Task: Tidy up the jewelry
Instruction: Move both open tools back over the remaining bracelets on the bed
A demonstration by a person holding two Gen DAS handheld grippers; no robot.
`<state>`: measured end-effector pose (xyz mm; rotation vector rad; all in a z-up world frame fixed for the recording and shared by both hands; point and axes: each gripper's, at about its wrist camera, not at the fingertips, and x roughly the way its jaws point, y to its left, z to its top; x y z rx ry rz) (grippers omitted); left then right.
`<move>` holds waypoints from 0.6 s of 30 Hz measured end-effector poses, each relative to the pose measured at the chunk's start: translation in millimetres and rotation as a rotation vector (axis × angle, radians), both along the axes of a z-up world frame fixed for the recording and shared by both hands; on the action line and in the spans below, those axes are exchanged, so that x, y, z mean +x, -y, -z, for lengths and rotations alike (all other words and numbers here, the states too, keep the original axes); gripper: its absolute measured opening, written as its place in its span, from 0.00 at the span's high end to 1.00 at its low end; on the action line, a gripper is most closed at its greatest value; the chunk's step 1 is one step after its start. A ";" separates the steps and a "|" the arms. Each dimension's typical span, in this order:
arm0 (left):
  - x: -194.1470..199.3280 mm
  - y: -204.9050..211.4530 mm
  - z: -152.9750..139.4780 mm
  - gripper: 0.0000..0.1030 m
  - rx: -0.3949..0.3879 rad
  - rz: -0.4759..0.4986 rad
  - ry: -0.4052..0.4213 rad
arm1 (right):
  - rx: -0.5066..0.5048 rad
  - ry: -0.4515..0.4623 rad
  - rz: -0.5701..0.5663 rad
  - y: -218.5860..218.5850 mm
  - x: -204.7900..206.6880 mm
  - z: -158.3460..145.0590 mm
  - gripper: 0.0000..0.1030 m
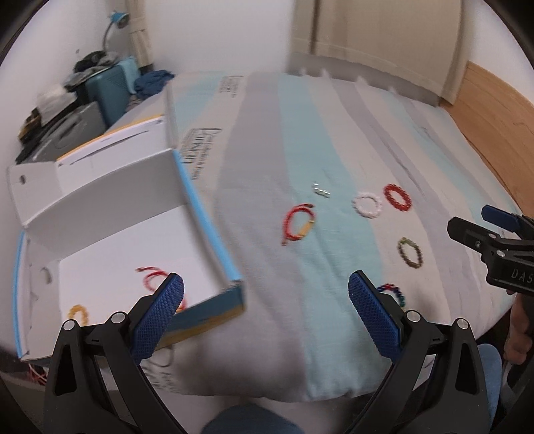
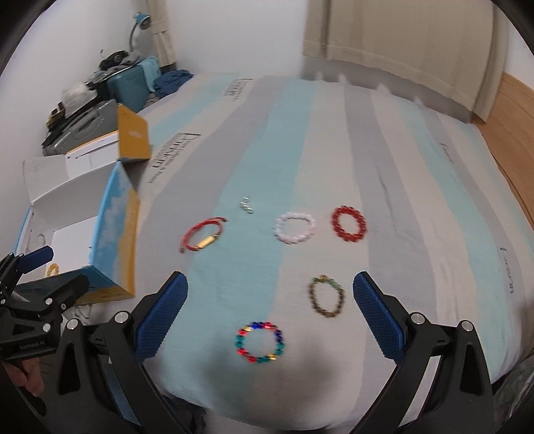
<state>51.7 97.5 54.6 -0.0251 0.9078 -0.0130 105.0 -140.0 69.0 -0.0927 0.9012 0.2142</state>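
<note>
Several bracelets lie on the striped bed cover: a red cord bracelet with a gold tube (image 2: 203,235) (image 1: 298,224), a white bead one (image 2: 294,228) (image 1: 366,204), a red bead one (image 2: 348,223) (image 1: 397,197), an olive bead one (image 2: 326,295) (image 1: 410,252) and a multicolour one (image 2: 261,342) (image 1: 393,293). Small silver pieces (image 2: 247,204) (image 1: 321,190) lie behind them. An open white box (image 1: 113,253) (image 2: 70,240) holds a red bracelet (image 1: 152,275) and a yellow one (image 1: 78,313). My left gripper (image 1: 265,295) is open and empty over the box's near corner. My right gripper (image 2: 270,293) is open and empty above the multicolour bracelet.
The box's lid flap (image 1: 100,187) stands up at the back. A teal case (image 2: 133,86), a grey case (image 2: 80,130) and a lamp (image 2: 140,23) stand by the wall at far left. A wooden floor (image 2: 514,133) shows at right. A curtain (image 2: 400,43) hangs behind the bed.
</note>
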 end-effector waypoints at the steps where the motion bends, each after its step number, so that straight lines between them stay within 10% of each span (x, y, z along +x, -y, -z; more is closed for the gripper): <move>1: 1.9 7.5 1.7 0.06 0.004 0.011 0.001 | 0.000 -0.001 0.008 6.2 0.6 1.7 0.07; 18: 26.5 88.0 61.9 0.07 0.001 0.137 -0.042 | -0.007 -0.059 0.111 73.4 16.0 64.6 0.09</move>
